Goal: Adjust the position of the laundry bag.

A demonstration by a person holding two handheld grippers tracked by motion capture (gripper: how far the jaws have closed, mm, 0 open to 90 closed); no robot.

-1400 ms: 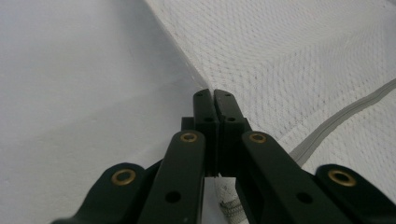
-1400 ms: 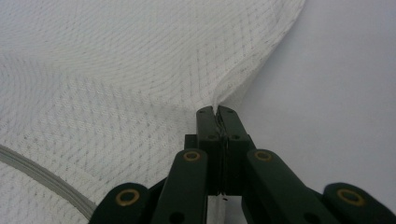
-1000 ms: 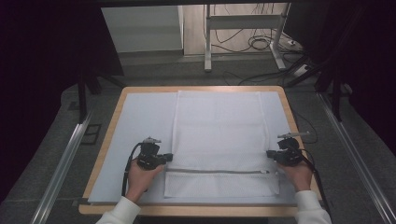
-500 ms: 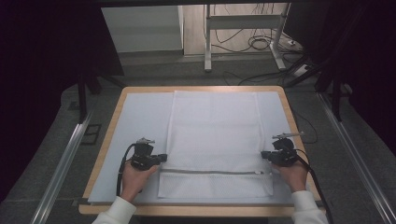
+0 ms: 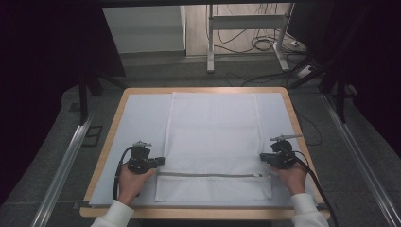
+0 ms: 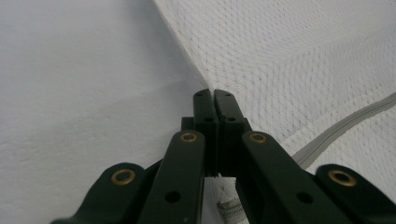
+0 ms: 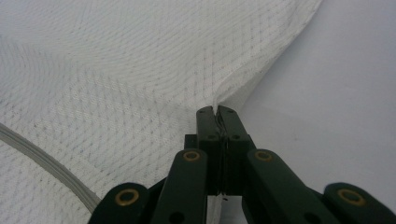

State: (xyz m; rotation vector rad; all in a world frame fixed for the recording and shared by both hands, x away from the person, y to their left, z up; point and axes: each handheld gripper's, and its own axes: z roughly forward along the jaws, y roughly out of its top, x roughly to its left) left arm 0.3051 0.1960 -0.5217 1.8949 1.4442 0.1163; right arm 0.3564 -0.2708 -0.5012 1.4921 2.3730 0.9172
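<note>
Both grippers are down at the near end of the table, one on each side edge of the white mesh bag [image 5: 213, 142]. The left gripper [image 5: 158, 161] has its jaws pressed together on the bag's left edge, and in the left gripper view the fabric hem runs straight into the closed tips at the left gripper [image 6: 214, 93]. Across the way the right gripper [image 5: 263, 158] does the same on the other side; the right gripper view has the right gripper [image 7: 215, 110] pinched tight on a fold of mesh, no gap between the jaws.

The bag lies lengthwise on the pale mat [image 5: 137, 118] that covers the wooden table [image 5: 109, 142], its far end close to the table's far edge and its near end short of the front edge. A grey zipper [image 5: 208, 174] runs across it just nearer the person than the two grippers.

So where does that leave things? The grasp looks done: both side edges are caught, level with each other. The cloth is flat and spread, with only soft ripples near the pinch points. What is left, I'd judge, is the real move, be it lifting, folding or dragging the bag, and nothing is folded yet
</note>
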